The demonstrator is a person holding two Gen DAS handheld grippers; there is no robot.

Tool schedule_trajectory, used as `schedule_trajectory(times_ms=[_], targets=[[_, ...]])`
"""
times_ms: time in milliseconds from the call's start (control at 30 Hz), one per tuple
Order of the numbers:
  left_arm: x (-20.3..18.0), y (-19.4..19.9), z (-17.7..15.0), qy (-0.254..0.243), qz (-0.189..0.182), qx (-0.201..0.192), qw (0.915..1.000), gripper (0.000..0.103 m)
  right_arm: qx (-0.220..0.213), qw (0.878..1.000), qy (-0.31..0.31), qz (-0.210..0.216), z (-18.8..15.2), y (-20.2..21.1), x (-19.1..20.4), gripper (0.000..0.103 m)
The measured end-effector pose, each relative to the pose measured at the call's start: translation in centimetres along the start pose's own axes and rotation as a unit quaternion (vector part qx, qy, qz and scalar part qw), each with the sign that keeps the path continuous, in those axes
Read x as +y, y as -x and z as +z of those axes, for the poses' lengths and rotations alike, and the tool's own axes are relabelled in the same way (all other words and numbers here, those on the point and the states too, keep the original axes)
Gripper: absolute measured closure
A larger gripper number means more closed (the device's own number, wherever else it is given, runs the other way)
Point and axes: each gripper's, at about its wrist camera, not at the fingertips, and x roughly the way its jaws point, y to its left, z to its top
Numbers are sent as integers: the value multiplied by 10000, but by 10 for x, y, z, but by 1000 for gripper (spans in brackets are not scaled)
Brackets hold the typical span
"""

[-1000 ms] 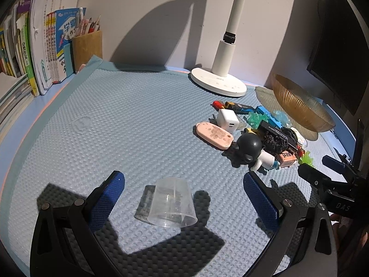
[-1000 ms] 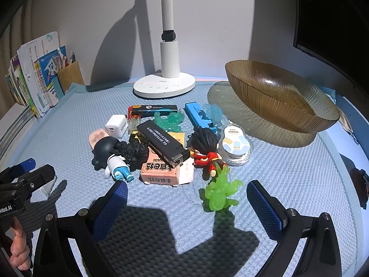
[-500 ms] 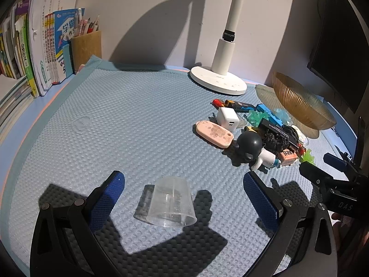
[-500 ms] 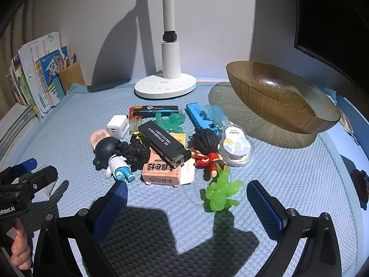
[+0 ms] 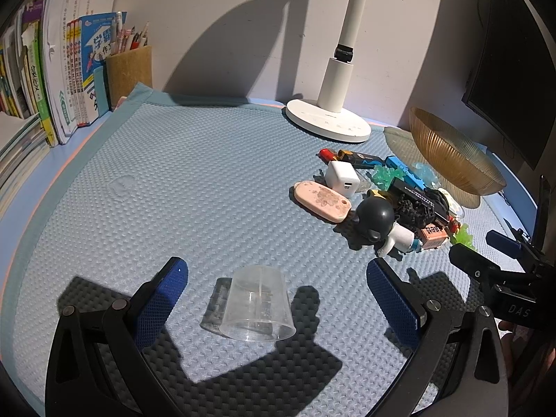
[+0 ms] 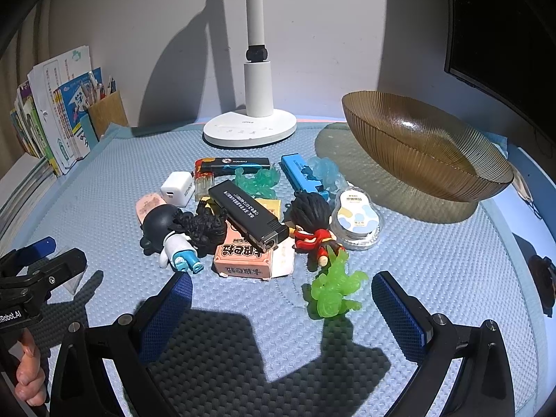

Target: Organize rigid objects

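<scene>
A pile of small rigid objects lies on the blue mat: a black lighter (image 6: 248,215), a pink box (image 6: 241,260), a black-headed figure (image 6: 170,232), a red figure (image 6: 312,226), a white charger (image 6: 178,188), a blue toy (image 6: 302,177) and a green translucent figure (image 6: 332,293). My right gripper (image 6: 281,307) is open, with the green figure between its fingers near the right one. My left gripper (image 5: 276,293) is open around an upturned clear plastic cup (image 5: 257,305). An amber glass bowl (image 6: 424,149) stands at the right.
A white lamp base (image 6: 250,128) stands at the back. Books (image 5: 52,69) and a pencil holder (image 5: 128,69) line the left edge. A dark monitor (image 5: 514,52) is at the right. The pile also shows in the left wrist view (image 5: 375,194).
Both grippers have edged slightly forward; the objects sit marginally nearer in each view. Nothing was gripped or released.
</scene>
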Motion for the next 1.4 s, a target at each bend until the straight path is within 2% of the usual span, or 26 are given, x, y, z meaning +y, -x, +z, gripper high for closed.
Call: schedule_trajectory(times_ms=[933, 1000, 1100, 1133, 1233, 1300, 1367, 1400], targets=[[-4, 2, -1, -45, 73, 26, 10000, 1, -9, 9999, -58, 114, 0, 0, 1, 0], [-1, 14, -4, -67, 21, -10, 10000, 1, -20, 9998, -79, 184, 0, 1, -1, 0], [14, 41, -12, -65, -339, -66, 9994, 1, -21, 9994, -131, 315, 0, 2, -6, 0], [20, 49, -14, -75, -360, -95, 9993, 1, -26, 9993, -149, 334, 0, 2, -6, 0], [33, 63, -19, -201, -63, -37, 9998, 1, -31, 9990, -148, 412, 1, 3, -6, 0], [36, 65, -19, -282, 31, 26, 9996, 1, -52, 9988, -207, 442, 2, 6, -10, 3], [34, 61, -16, -312, -31, 93, 9995, 1, -20, 9977, -392, 558, 1, 8, -18, 12], [29, 55, -13, -367, -47, 146, 9992, 1, 25, 9971, -447, 617, 1, 8, -21, 19]])
